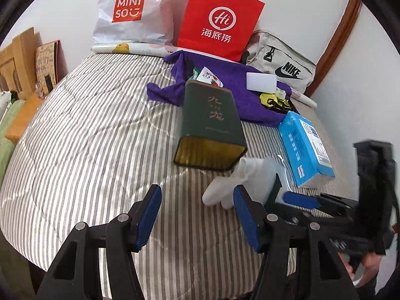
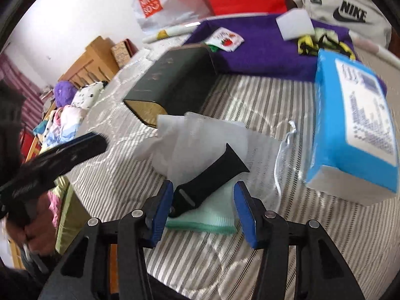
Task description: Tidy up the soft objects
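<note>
I see tin (image 1: 211,127) lying mid-bed (image 1: 87,137), cloth (image 1: 240,85) behind it, tissue pack (image 1: 305,147) right, glove (image 2: 202,215) nearest, strap (image 2: 210,180) on glove.

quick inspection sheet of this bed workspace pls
surface: striped quilt on a bed
job's things: white glove with a pale green cuff, black strap lying across it, white mesh pouch, purple cloth
clutter: green tin on its side, blue tissue pack, white sponge, red bag
grippers: left gripper open over the quilt; right gripper open, astride strap and cuff
cables: nothing seen
surroundings: wooden furniture, white wall
</note>
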`<state>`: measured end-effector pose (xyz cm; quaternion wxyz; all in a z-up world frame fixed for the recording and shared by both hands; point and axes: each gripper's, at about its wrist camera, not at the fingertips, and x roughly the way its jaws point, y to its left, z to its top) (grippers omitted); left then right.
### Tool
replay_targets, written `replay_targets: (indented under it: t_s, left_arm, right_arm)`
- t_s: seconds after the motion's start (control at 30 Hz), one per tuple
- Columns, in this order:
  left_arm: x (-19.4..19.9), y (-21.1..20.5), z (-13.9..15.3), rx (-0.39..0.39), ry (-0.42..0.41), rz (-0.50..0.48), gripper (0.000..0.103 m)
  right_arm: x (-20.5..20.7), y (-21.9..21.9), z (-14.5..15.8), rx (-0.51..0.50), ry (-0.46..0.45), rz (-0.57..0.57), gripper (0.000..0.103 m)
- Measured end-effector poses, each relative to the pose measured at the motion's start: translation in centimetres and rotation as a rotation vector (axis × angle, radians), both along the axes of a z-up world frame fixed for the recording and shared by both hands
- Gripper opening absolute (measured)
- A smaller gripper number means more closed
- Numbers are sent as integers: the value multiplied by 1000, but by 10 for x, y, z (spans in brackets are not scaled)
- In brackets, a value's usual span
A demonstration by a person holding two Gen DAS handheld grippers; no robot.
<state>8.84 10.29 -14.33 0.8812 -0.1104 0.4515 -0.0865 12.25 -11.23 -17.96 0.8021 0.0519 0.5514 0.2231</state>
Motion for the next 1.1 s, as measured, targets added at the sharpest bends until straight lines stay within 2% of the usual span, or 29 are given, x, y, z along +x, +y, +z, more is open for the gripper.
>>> replay_targets:
  t_s: [0.13, 0.17, 0.3, 0.43, 0.63, 0.8, 0.9, 1.1]
  left_arm:
    - [-6, 5, -4, -6, -2, -2, 58]
    - [-7, 6, -6, -5, 0, -9, 58]
    - [-7, 11, -9, -8, 7, 0, 58]
    - [-7, 12, -11, -17, 16, 5, 58]
    - [-9, 6, -11, -27, 28, -7, 58]
    - [-11, 0, -10, -25, 35, -21, 58]
    - [-11, -1, -10, -22, 37, -22, 58]
    - [-11, -6, -9, -22, 26, -46, 58]
  right_arm:
    - [8, 2, -10, 15, 40, -44, 51]
    - [9, 2, -9, 23, 32, -55, 48]
    - [8, -4, 1, 39, 2, -67, 18]
    - [6, -15, 11, 89, -21, -73, 9]
    - [5, -15, 11, 99, -36, -50, 7]
    - [11, -7, 4, 144, 11, -28, 11]
    - [15, 4, -4, 141, 33, 3, 9]
    - [3, -8, 17, 148, -49, -9, 4]
